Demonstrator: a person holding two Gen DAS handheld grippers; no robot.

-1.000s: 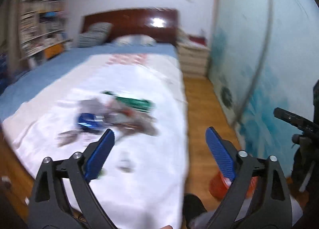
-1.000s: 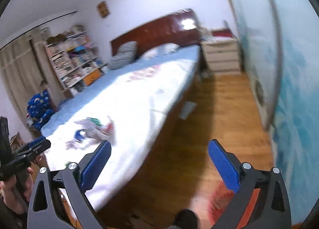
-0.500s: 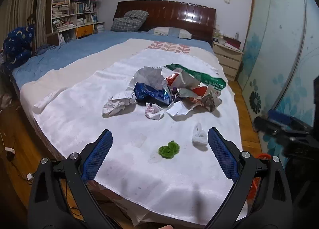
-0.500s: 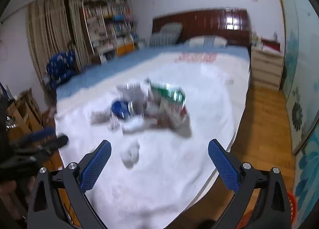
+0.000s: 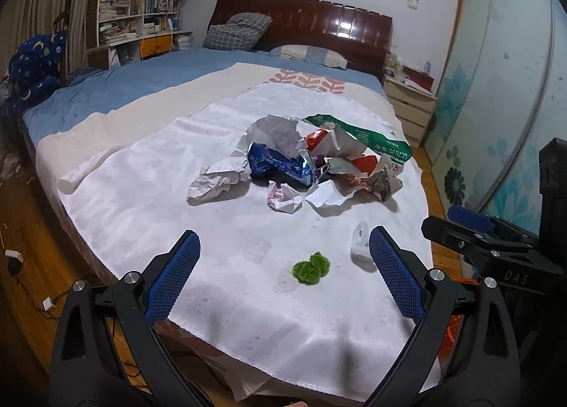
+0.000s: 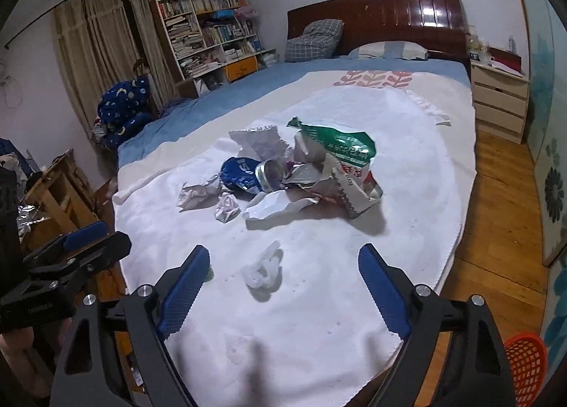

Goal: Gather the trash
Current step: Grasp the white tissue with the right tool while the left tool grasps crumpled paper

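**Both grippers brought round to the litter on the bed**

Swinging round from the floor and the wardrobe wall of a second earlier, both of my grippers had come to face the white cloth (image 5: 134, 194) spread over the bed, and the blur had cleared.

My left gripper (image 5: 283, 276) stood spread wide with nothing between its pads. My right gripper (image 6: 283, 283) was also apart but closing, its pads pressing on nothing; a small clear plastic scrap (image 6: 264, 265) lay on the cloth between them.

The trash sat in a loose heap near the middle of the white cloth. A crushed blue can (image 5: 280, 164) lay on its side, its open silver end showing in the right view. Just beside it were crumpled white paper (image 5: 216, 184), a smaller paper ball (image 5: 285, 196), a grey torn sheet (image 5: 274, 130) behind it, and a green wrapper (image 6: 340, 145) lying over red-and-white packaging (image 5: 368, 168). Nearer me on the cloth, apart from the heap, lay a small green clump (image 5: 311, 267), with the clear scrap just to its right.

An orange mesh basket (image 6: 524, 368) stood on the wooden floor off the cloth's near right corner; I could not tell what, if anything, was in it.
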